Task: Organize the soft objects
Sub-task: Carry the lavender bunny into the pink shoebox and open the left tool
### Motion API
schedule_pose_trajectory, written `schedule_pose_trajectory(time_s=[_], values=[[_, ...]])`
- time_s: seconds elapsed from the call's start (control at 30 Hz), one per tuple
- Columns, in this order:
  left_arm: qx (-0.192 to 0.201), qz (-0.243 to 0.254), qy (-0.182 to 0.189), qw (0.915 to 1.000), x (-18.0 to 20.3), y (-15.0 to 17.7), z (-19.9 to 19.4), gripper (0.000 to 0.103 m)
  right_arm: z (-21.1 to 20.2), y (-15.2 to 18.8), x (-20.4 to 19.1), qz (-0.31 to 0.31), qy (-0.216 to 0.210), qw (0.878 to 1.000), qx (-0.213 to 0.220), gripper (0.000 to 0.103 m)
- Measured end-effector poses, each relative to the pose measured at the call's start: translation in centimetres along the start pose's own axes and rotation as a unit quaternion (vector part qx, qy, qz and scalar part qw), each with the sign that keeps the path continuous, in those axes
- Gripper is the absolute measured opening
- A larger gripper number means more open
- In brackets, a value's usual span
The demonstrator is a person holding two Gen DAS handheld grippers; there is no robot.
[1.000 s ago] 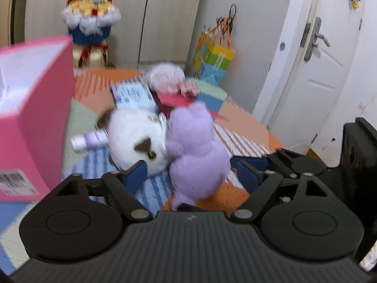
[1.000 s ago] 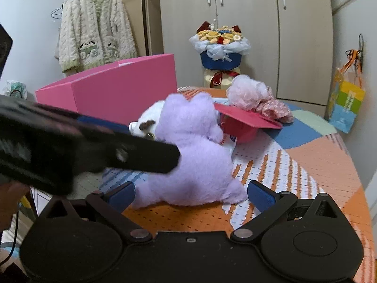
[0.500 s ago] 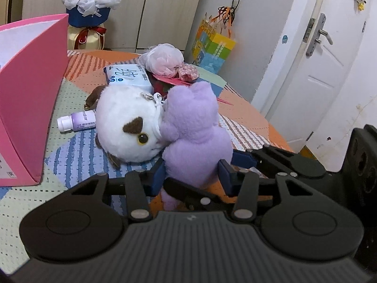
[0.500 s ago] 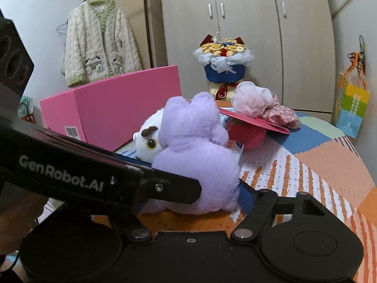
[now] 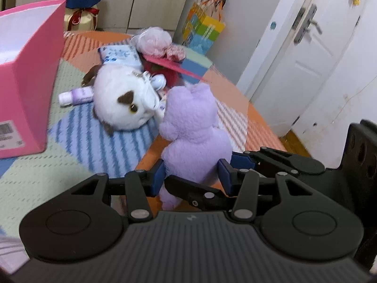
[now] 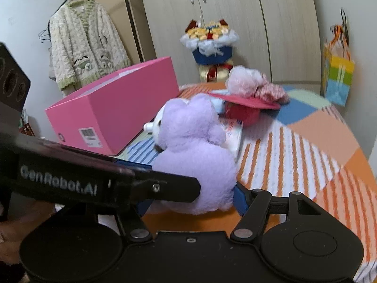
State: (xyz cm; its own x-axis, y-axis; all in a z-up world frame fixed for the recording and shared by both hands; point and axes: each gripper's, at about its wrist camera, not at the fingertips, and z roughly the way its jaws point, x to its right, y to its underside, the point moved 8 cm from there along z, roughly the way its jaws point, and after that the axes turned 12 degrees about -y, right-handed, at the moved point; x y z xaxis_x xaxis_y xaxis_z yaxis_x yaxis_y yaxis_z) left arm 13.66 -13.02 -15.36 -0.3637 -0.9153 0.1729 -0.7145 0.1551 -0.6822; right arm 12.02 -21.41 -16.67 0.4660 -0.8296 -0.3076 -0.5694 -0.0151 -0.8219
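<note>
My left gripper and my right gripper are both shut on the purple plush toy, which also shows in the right wrist view. The toy is held upright, lifted a little off the patchwork cloth. A white plush cat lies on the cloth just beyond it, apart from the purple toy. An open pink box stands to the left; it also shows in the right wrist view. My left gripper's body crosses the right wrist view in front of the right gripper's left finger.
A small lilac bottle lies beside the cat. A red hat, a pink fluffy item and a blue-white packet lie further back. The table edge and a door are to the right.
Both grippers closed on the purple plush toy and have raised it slightly, pulling it away from the white cat.
</note>
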Motion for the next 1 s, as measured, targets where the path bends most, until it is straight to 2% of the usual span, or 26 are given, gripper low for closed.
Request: schedule_pose_trajectory(time_s=[0.2,0.4,0.63,0.8,1.0], values=[[-0.035,-0.006,0.011,0.9993,-1.5,0.6,-2.8,0.047,-0.3,0.2,-3.1,0.003,-0.011,0.999,-0.040,0.072],[-0.044,-0.029,0.016,0.9985,-4.3,0.4,-6.5,0.047,-0.3,-1.0,-7.3,-0.031,-0.027,0.997,-0.067,0.071],[-0.049,-0.060,0.002,0.9970,-8.5,-0.1,-11.2,0.046,0.8,-3.2,-12.7,-0.059,-0.074,0.990,-0.102,0.071],[-0.036,-0.082,-0.016,0.9959,-12.0,-2.0,-14.1,0.046,2.5,-5.7,-16.2,-0.068,-0.109,0.985,-0.116,0.072],[0.003,-0.099,-0.033,0.9946,-16.3,-7.0,-16.5,0.047,5.0,-11.0,-19.8,-0.085,-0.135,0.982,-0.103,0.072]])
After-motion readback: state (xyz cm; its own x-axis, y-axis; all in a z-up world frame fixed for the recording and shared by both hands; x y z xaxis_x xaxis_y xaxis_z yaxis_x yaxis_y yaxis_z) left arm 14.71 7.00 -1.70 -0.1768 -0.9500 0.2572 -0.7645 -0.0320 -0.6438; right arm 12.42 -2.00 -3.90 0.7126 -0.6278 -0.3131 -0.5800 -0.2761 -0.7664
